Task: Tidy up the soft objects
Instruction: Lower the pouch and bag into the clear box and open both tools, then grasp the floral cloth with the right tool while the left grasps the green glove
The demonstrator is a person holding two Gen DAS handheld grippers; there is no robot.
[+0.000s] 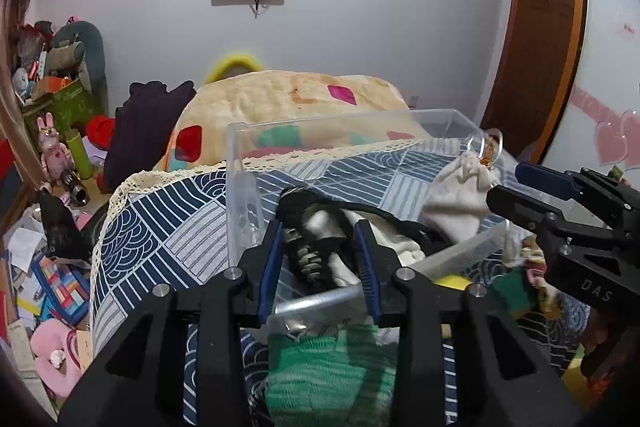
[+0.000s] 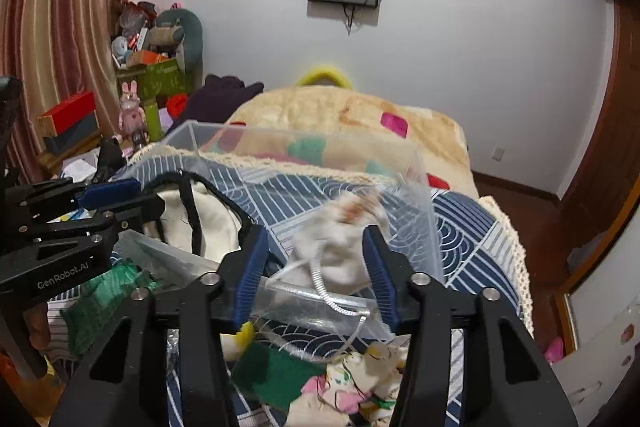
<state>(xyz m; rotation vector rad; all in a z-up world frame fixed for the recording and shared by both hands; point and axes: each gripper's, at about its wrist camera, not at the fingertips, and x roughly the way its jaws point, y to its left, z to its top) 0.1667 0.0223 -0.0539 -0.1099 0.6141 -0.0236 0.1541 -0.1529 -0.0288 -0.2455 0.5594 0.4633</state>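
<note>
A clear plastic box [image 1: 256,195] stands on a blue patterned cloth [image 1: 160,227]; it also shows in the right wrist view [image 2: 420,219]. My left gripper [image 1: 318,239] holds its jaws open around a black and silver soft item [image 1: 316,247] lying in the box on cream fabric [image 1: 404,247]. My right gripper [image 2: 316,247] is open, its jaws either side of a blurred white drawstring pouch [image 2: 340,243] over the box; the pouch also shows in the left wrist view [image 1: 460,195]. A green knitted piece [image 1: 320,375] lies in front of the box.
A floral cloth item [image 2: 360,383], a yellow piece [image 2: 244,335] and green fabric [image 2: 276,371] lie in front of the box. A bed with a cream blanket [image 1: 288,95] lies behind. Toys and clutter [image 1: 56,155] fill the left side; a wooden door [image 1: 540,27] is at right.
</note>
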